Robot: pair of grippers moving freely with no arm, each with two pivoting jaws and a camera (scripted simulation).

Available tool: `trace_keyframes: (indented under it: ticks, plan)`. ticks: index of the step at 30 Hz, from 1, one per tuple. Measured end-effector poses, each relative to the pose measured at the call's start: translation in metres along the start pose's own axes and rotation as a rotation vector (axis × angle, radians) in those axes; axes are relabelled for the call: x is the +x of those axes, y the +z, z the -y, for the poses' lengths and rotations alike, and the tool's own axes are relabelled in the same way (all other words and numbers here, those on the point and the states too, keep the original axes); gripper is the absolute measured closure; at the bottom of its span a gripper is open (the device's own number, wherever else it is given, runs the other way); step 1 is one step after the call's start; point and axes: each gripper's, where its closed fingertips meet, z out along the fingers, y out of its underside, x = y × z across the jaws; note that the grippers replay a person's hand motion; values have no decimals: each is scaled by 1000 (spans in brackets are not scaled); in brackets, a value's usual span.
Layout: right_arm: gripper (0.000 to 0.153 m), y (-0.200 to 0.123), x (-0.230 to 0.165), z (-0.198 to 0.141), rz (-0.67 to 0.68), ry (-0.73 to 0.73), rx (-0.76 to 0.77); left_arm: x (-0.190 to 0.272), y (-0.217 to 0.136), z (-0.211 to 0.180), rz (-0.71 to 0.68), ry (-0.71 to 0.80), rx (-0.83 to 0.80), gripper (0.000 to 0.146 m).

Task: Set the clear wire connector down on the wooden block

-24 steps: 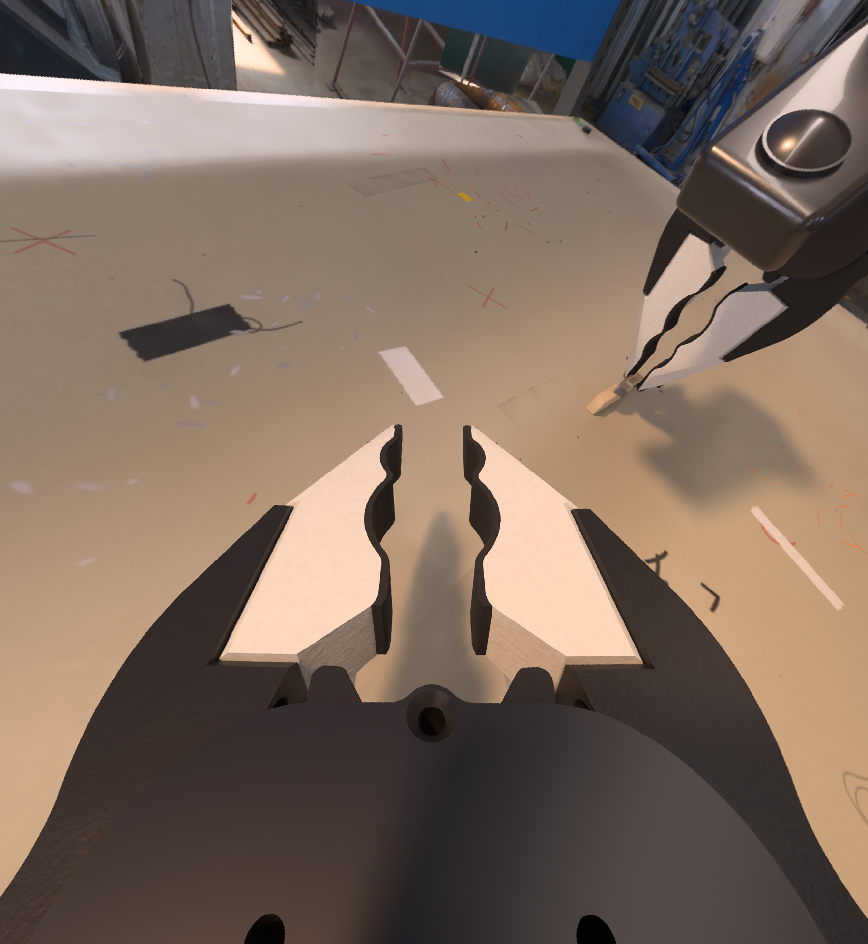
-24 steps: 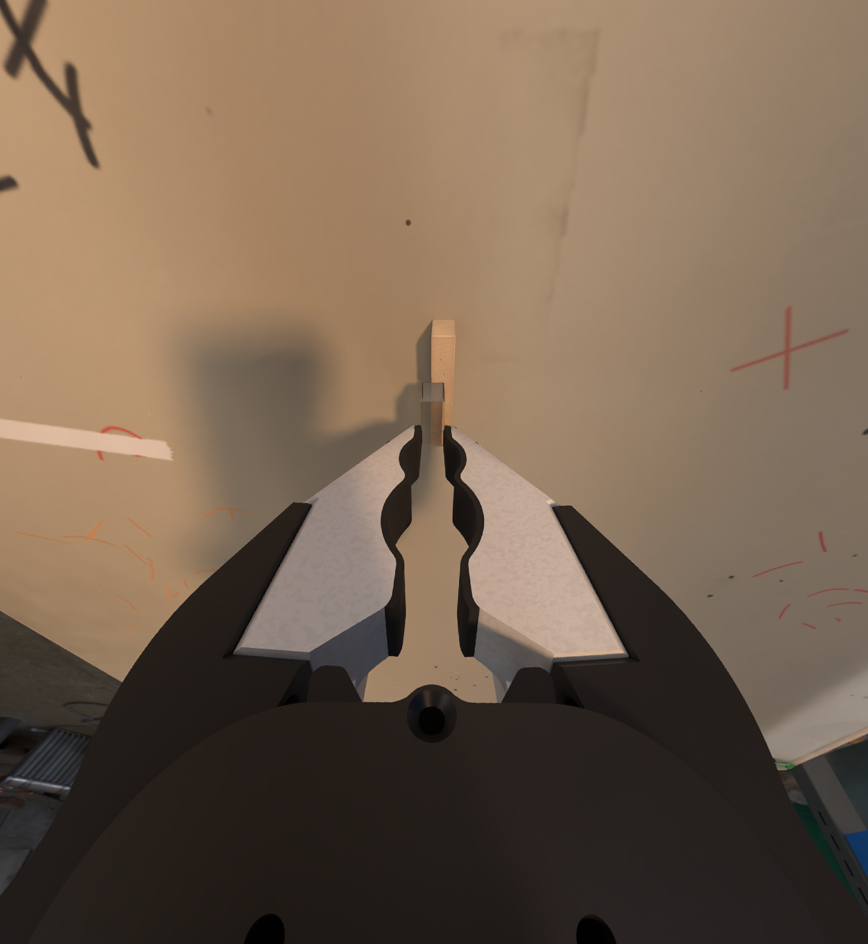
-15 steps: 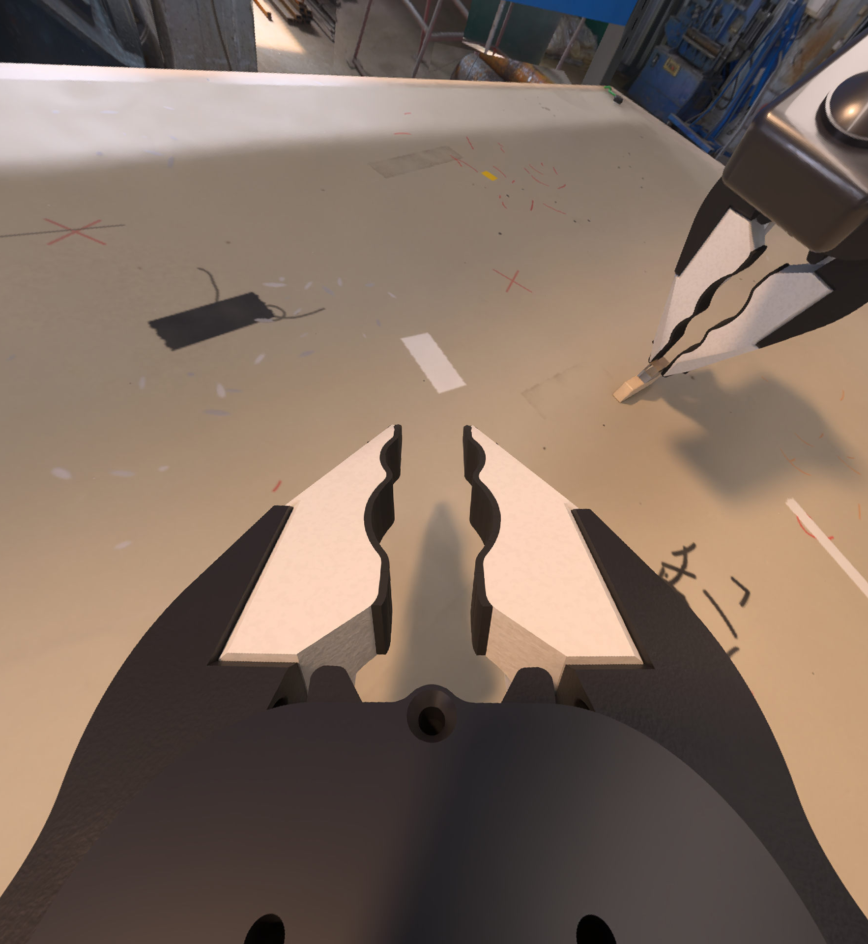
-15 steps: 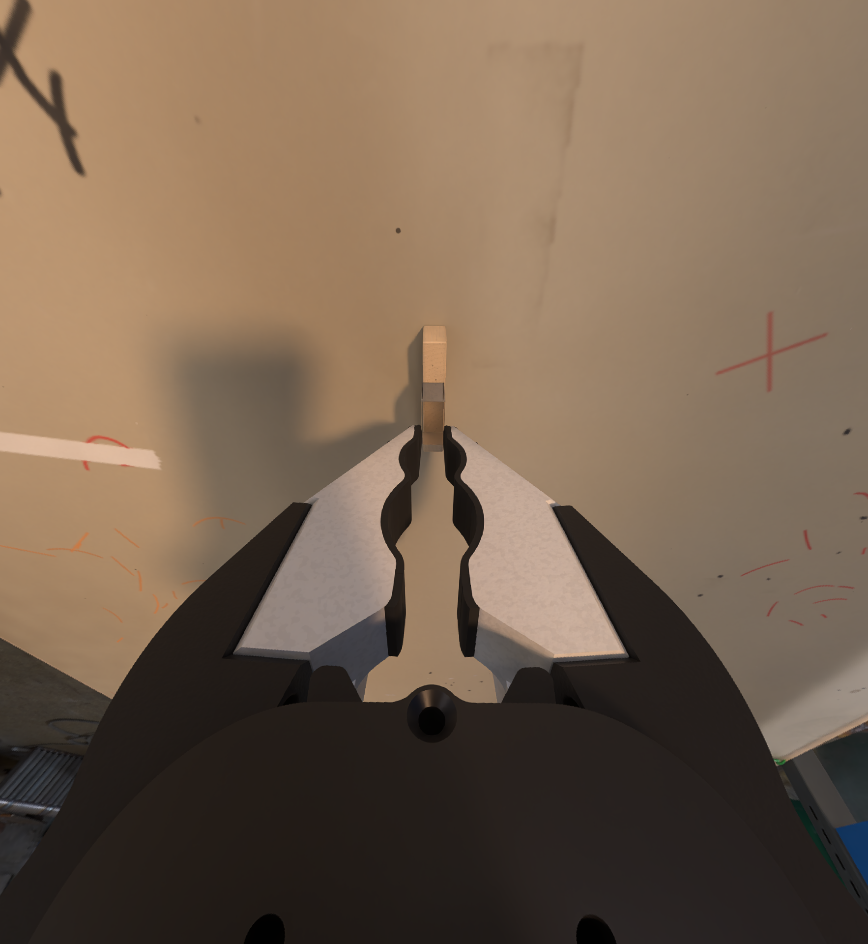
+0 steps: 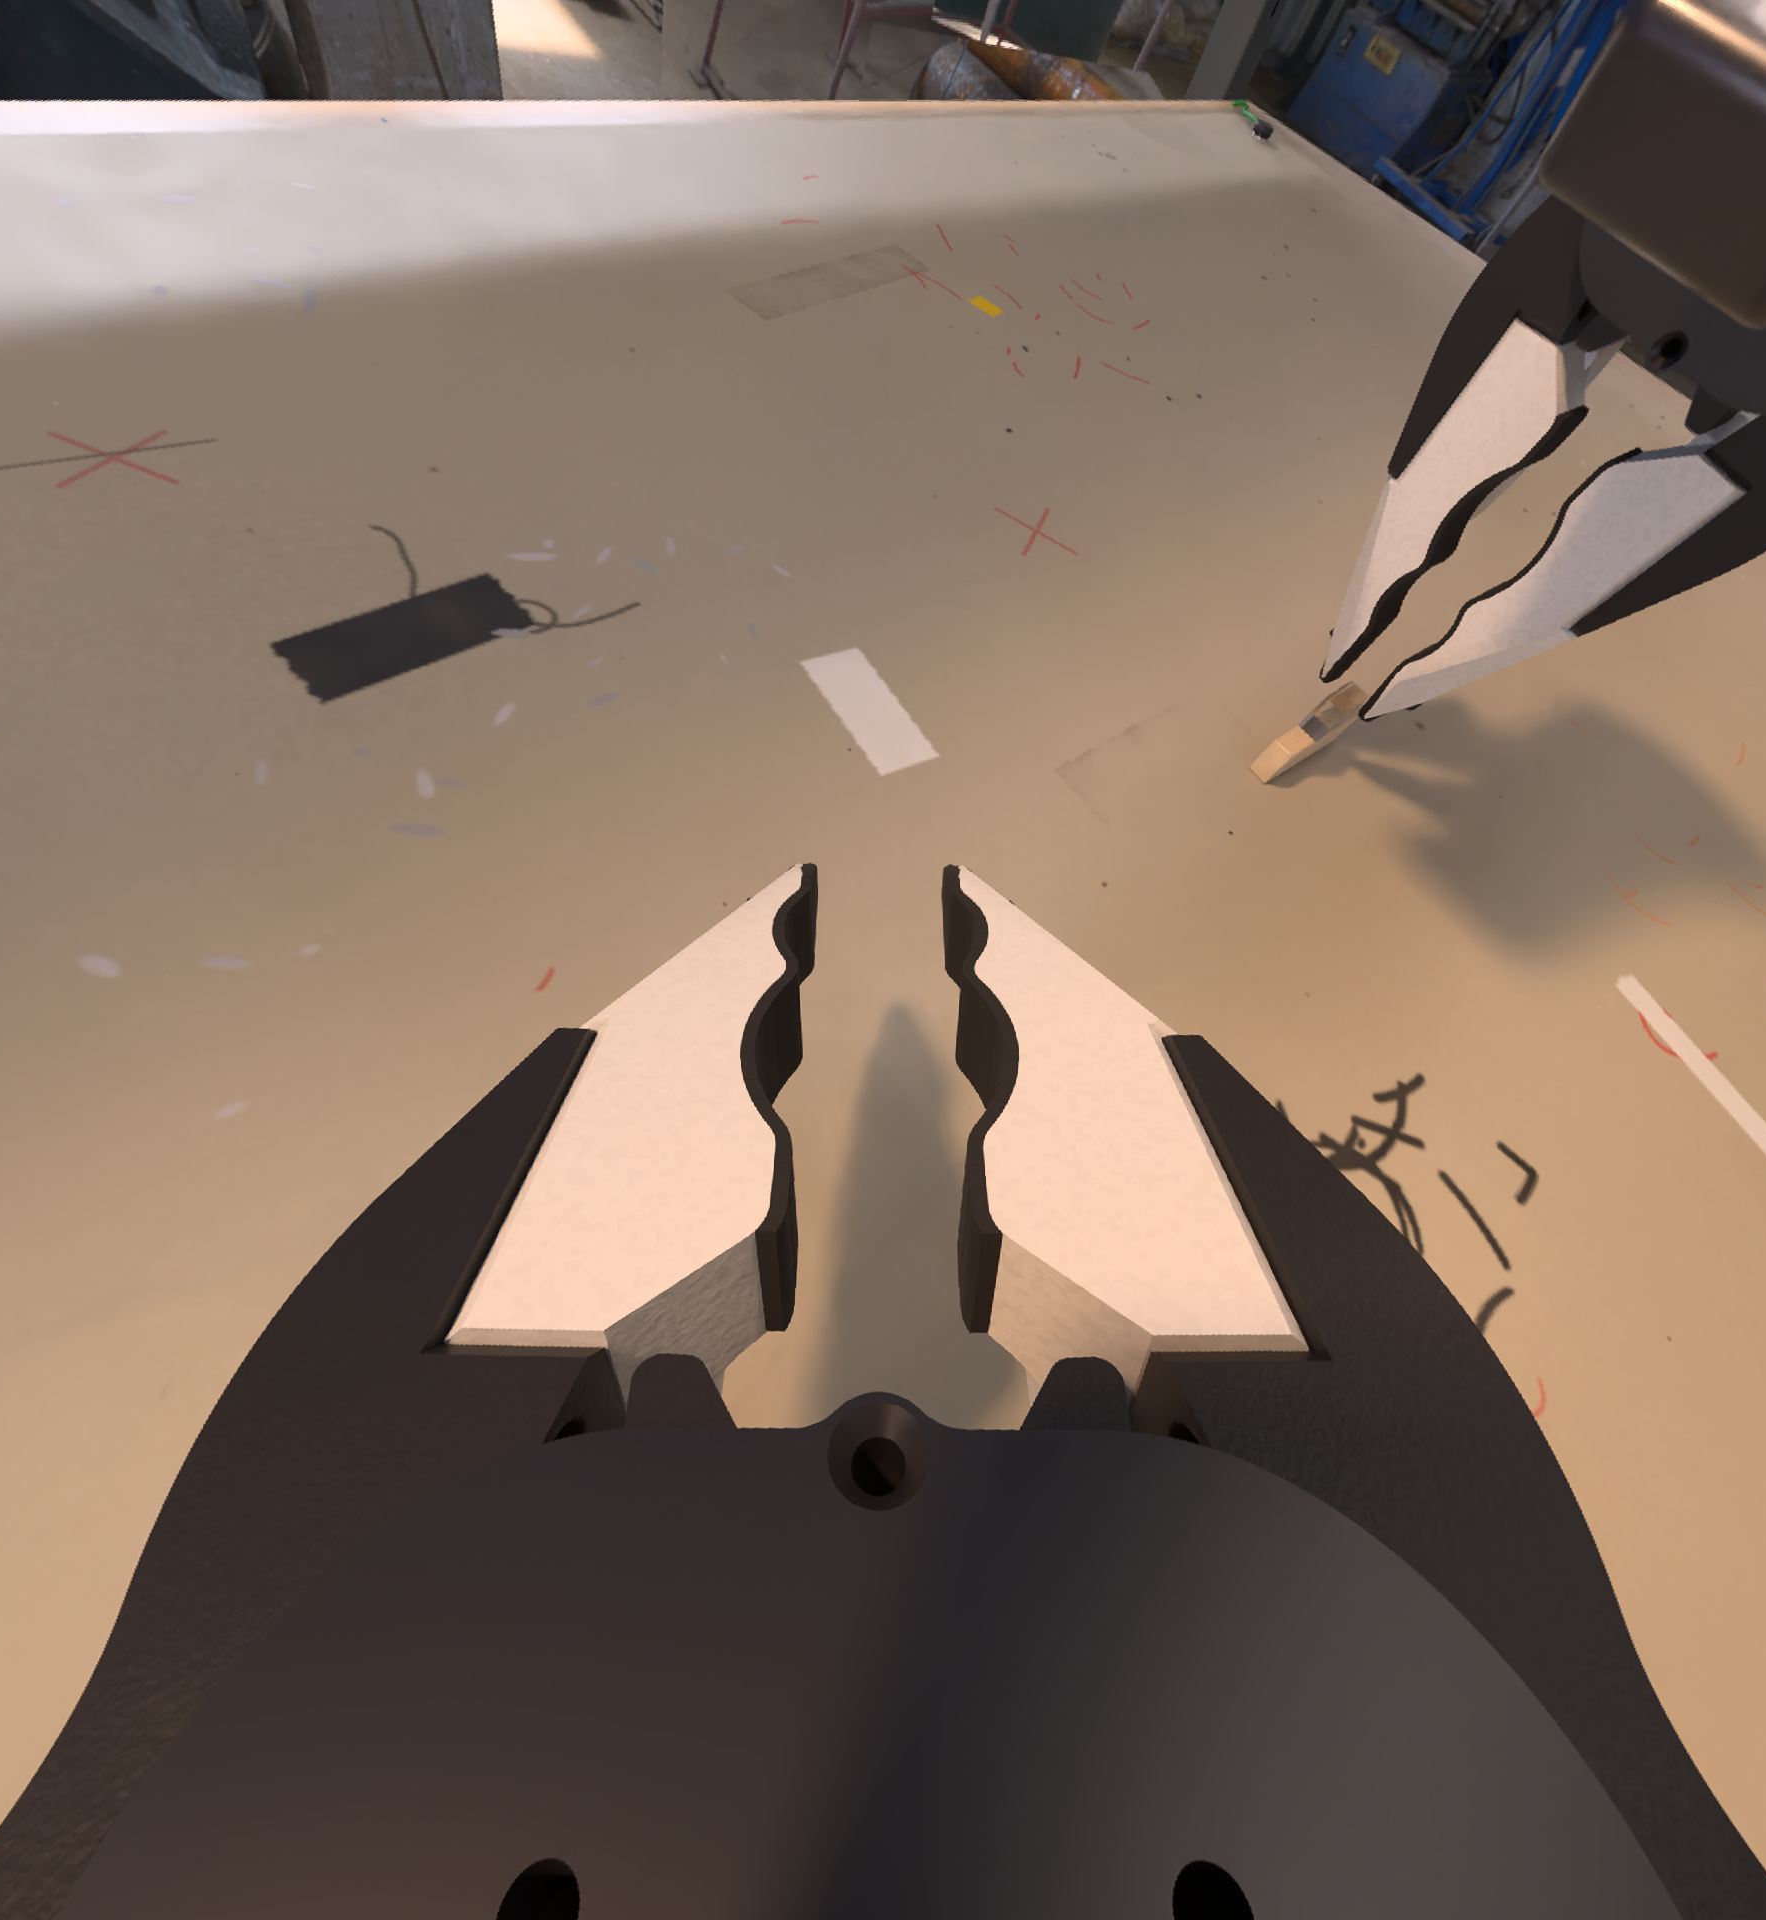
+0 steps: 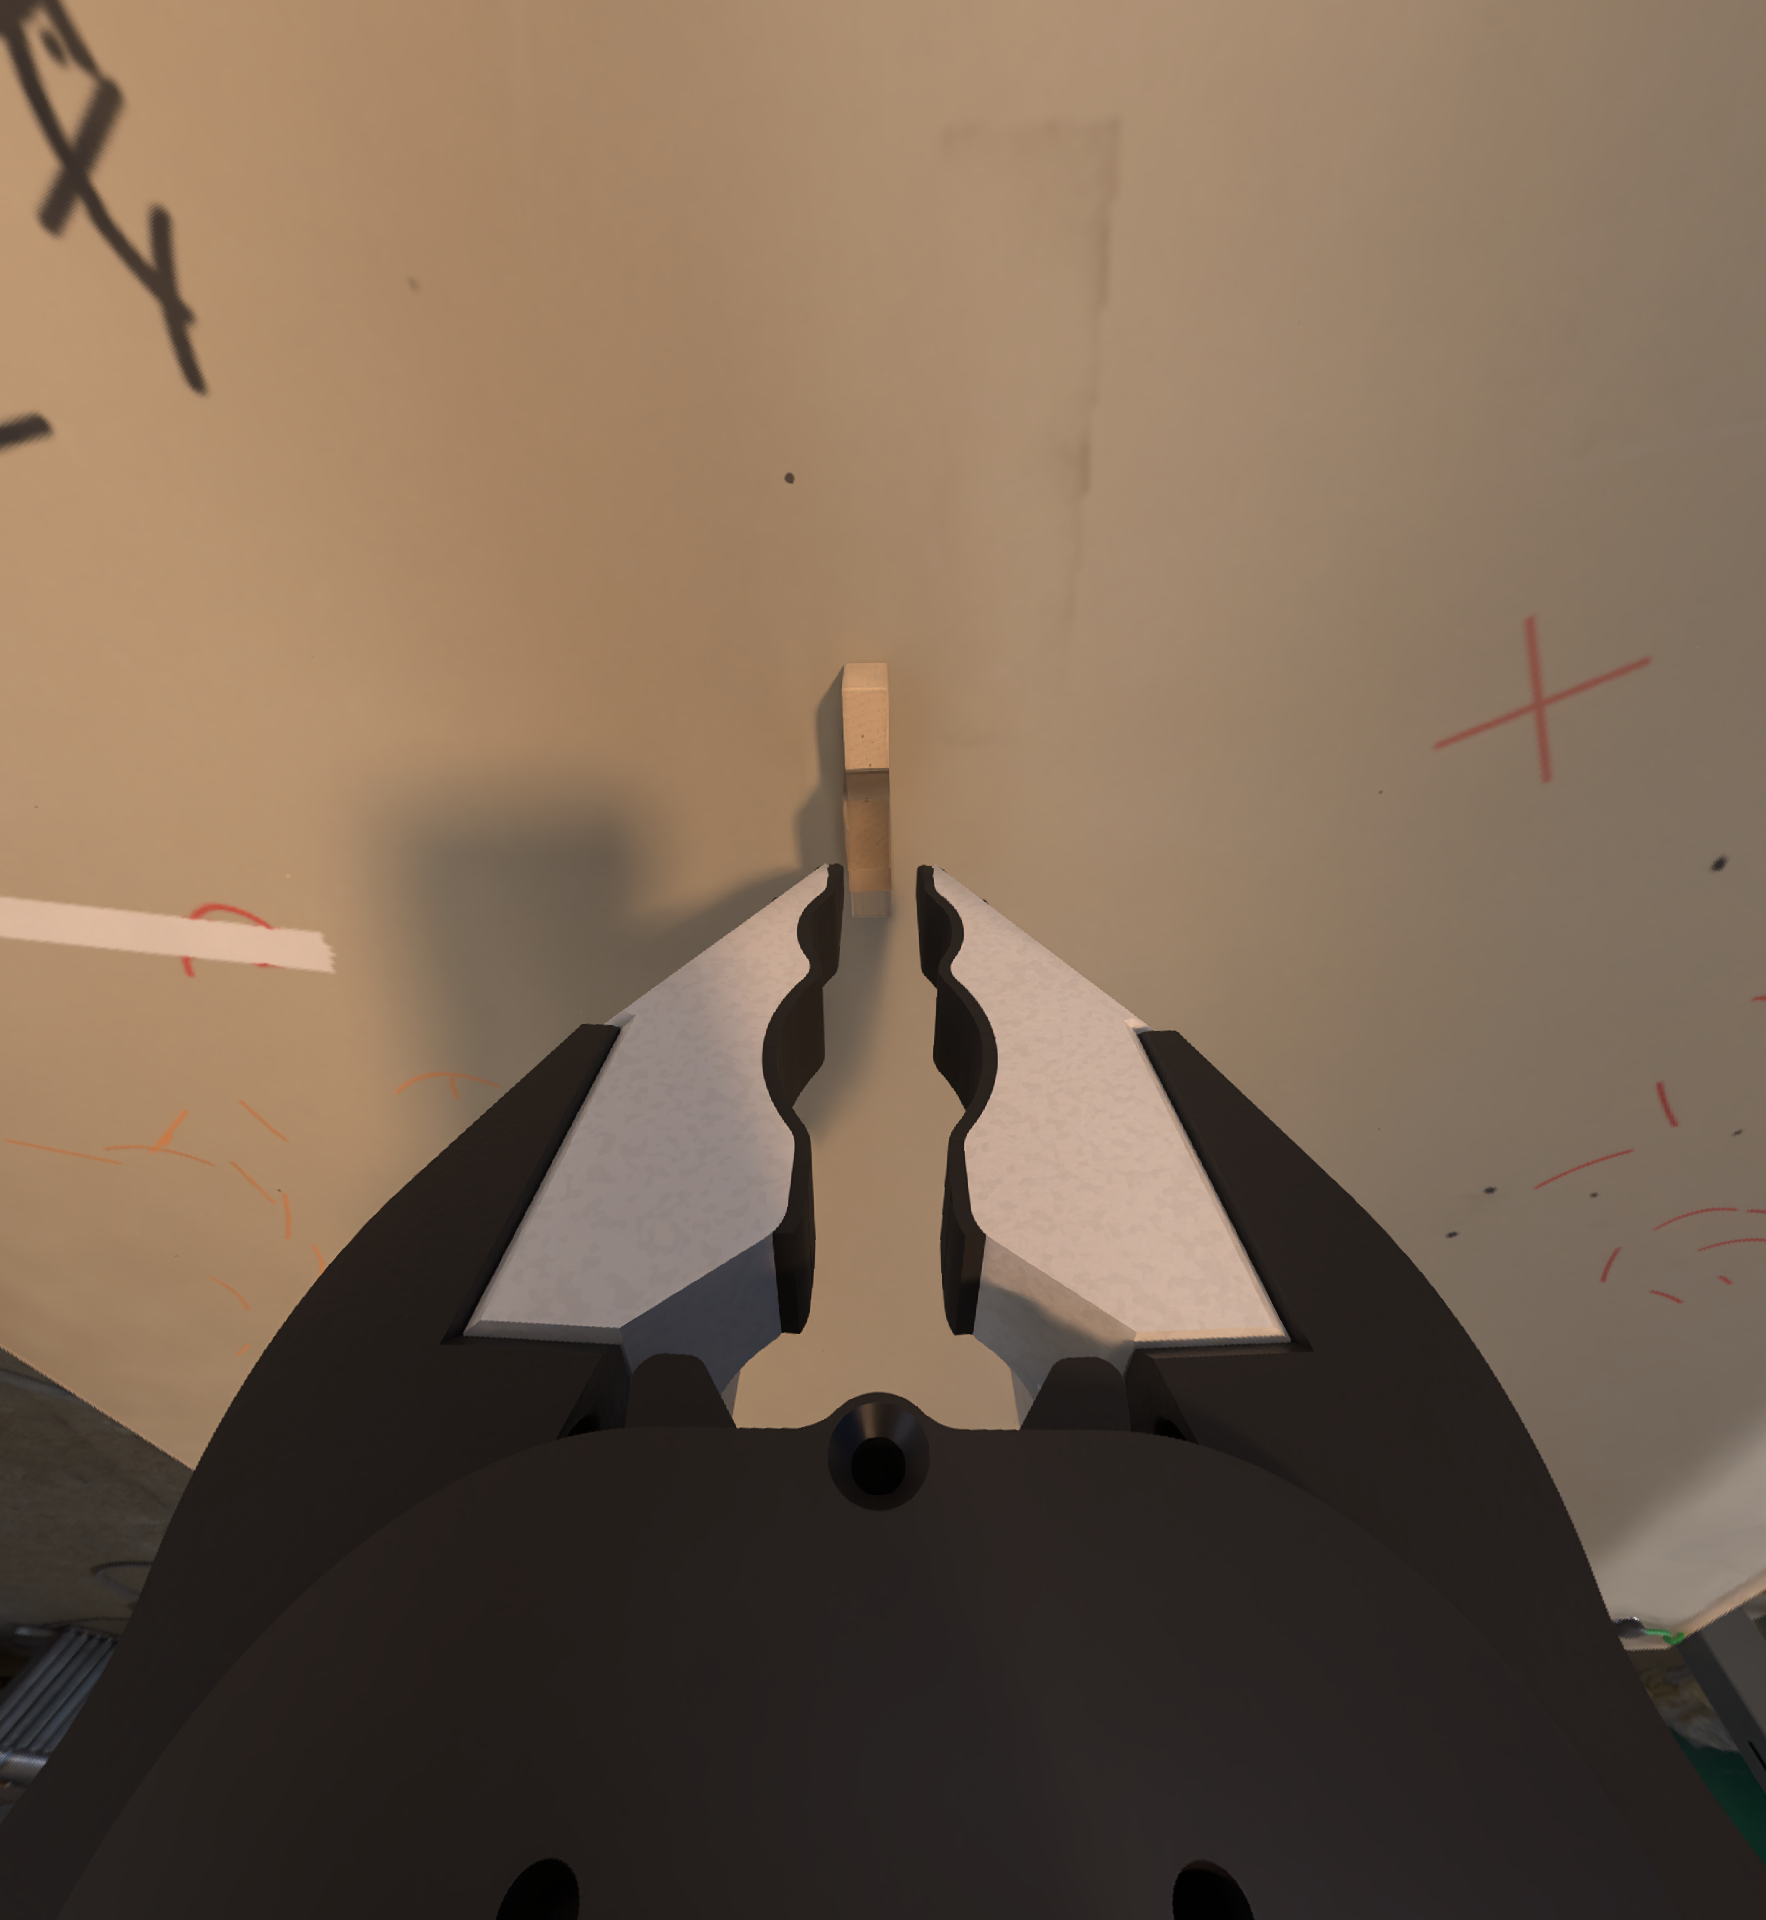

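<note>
while clear wire connector [image 6: 866,831] rests on wooden block [image 6: 864,717] | right jaws parted, empty | left likewise

Left gripper [image 5: 879,873]: hovering level, fingers [image 5: 692,1122] standing parted, holding nothing.
Right gripper [image 6: 879,873]: tilting steeply downward at far right, fingers [image 6: 1076,1132] standing apart, gripping nothing.

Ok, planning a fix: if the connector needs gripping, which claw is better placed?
Right, probably. The right claw is open with its tips at the connector on the block; the left claw is open too but well away across the table.
</note>
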Motion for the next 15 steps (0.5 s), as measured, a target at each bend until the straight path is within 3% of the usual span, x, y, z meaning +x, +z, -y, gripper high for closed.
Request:
trace_keyframes:
  ticks: [15]
  plan:
    - [134, 5, 2, -2, -6, -7, 6, 1, 2, -4, 2, 13, -23, 122]
